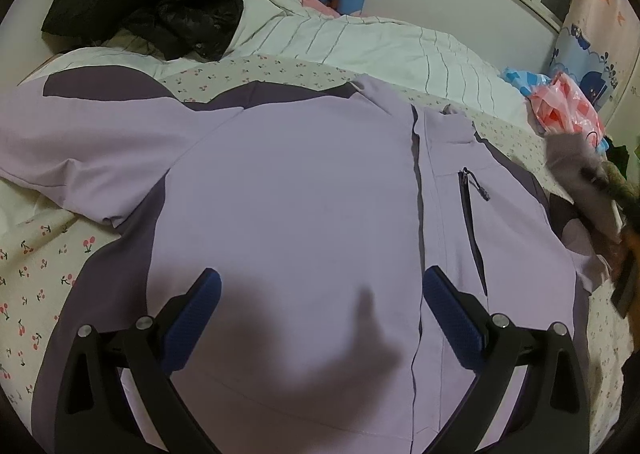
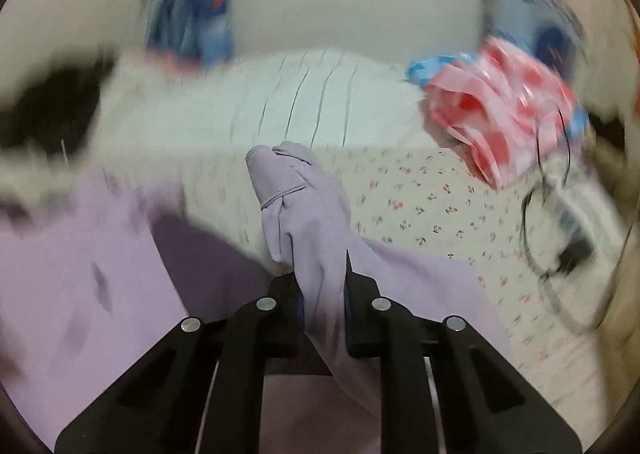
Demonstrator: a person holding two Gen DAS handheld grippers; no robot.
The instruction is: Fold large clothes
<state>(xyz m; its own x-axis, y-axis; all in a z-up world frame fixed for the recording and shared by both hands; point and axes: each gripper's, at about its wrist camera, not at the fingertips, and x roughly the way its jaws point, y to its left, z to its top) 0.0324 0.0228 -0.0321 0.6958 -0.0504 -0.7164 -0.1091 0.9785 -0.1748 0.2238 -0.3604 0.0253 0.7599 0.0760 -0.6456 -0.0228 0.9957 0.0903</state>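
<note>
While the lilac jacket [image 1: 288, 181] lies spread on the cherry-print bed sheet [image 1: 36, 254], the right gripper [image 2: 322, 294] pinches its bunched sleeve [image 2: 296, 205]; the left gripper [image 1: 320, 306] hovers above, fingers spread.

Lilac jacket [image 1: 304, 189], cherry-print sheet [image 1: 36, 254]

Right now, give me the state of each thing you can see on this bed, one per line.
Lilac jacket: spread flat, front closed, chest pocket zipped.
Jacket sleeve: bunched, lifted.
Right gripper: shut on the sleeve.
Left gripper: open above the jacket.
Black coat: crumpled, unfolded.
</note>
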